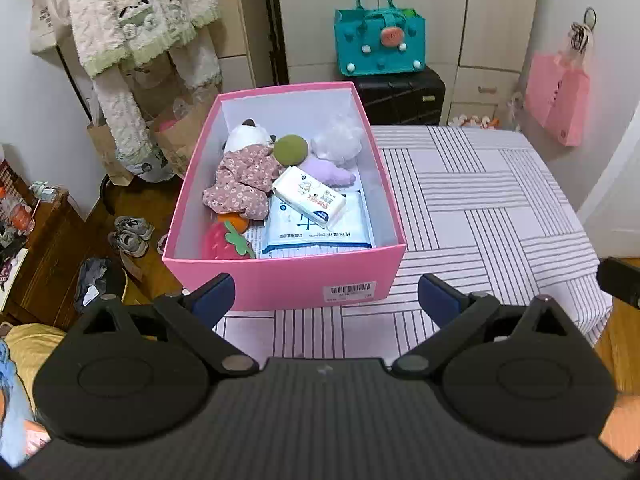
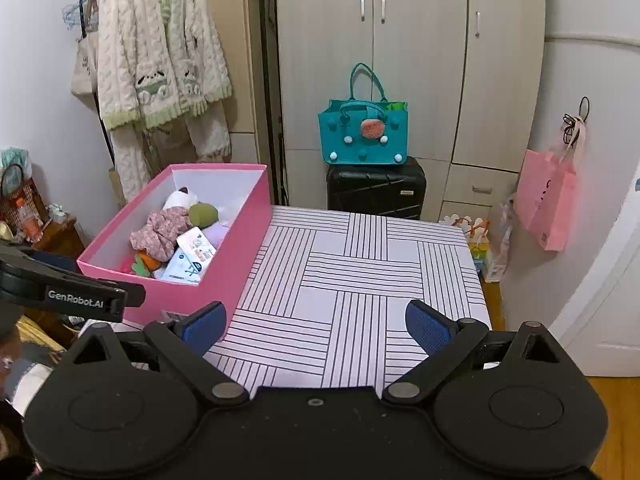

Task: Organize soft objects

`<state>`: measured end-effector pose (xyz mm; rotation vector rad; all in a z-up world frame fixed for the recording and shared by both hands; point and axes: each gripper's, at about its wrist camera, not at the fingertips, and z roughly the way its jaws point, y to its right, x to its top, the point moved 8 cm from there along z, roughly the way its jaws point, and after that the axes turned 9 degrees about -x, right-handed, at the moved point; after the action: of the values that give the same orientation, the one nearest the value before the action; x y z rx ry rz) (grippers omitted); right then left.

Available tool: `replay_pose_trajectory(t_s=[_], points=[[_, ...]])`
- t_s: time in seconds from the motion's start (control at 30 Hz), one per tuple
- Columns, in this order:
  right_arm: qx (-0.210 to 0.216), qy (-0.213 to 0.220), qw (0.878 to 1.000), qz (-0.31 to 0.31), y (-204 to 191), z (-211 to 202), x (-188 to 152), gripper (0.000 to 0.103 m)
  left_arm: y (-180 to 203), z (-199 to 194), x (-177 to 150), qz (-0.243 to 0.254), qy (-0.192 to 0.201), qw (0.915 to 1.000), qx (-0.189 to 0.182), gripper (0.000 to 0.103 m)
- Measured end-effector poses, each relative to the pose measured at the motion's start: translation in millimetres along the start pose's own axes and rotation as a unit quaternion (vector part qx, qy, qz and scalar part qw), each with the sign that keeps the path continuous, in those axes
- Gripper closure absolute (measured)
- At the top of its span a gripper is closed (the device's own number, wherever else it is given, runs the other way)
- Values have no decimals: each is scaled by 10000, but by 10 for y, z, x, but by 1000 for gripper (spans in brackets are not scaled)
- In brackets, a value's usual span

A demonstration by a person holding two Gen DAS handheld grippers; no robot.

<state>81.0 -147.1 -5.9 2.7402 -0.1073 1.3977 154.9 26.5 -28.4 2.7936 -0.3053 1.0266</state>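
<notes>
A pink box (image 1: 280, 280) (image 2: 236, 252) stands on the striped table's left part. Inside lie a panda doll in a floral dress (image 1: 240, 176) (image 2: 160, 232), a green round plush (image 1: 291, 151) (image 2: 203, 215), a white plush (image 1: 340, 138), a lilac plush (image 1: 326, 172), a tissue pack (image 1: 308, 196) (image 2: 196, 251), a flat wipes pack (image 1: 320, 228), a strawberry toy (image 1: 224, 240) and an orange carrot toy (image 2: 146, 262). My left gripper (image 1: 326, 298) is open just in front of the box, holding nothing. My right gripper (image 2: 316, 328) is open over the bare table, right of the box.
The striped table (image 1: 480, 208) (image 2: 360, 280) ends at a wardrobe. Behind it a black suitcase (image 2: 376, 192) carries a teal bag (image 2: 362, 132). A pink bag (image 2: 544, 200) hangs on the right wall. Fleece pyjamas (image 2: 160, 64) hang at left. Shoes (image 1: 132, 234) lie on the floor.
</notes>
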Motion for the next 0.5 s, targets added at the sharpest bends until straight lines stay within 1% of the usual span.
replay_pose_trajectory(t_s=[0.13, 0.3, 0.5], points=[[-131, 41, 9999, 76, 39, -15, 16, 5, 20, -24, 3, 46, 96, 9999, 33, 4], [-171, 26, 9998, 93, 29, 23, 5, 5, 9, -16, -23, 42, 83, 10000, 12, 4], [-235, -5, 9997, 112, 13, 111, -58, 5, 1, -12, -57, 125, 160, 9996, 174, 4]])
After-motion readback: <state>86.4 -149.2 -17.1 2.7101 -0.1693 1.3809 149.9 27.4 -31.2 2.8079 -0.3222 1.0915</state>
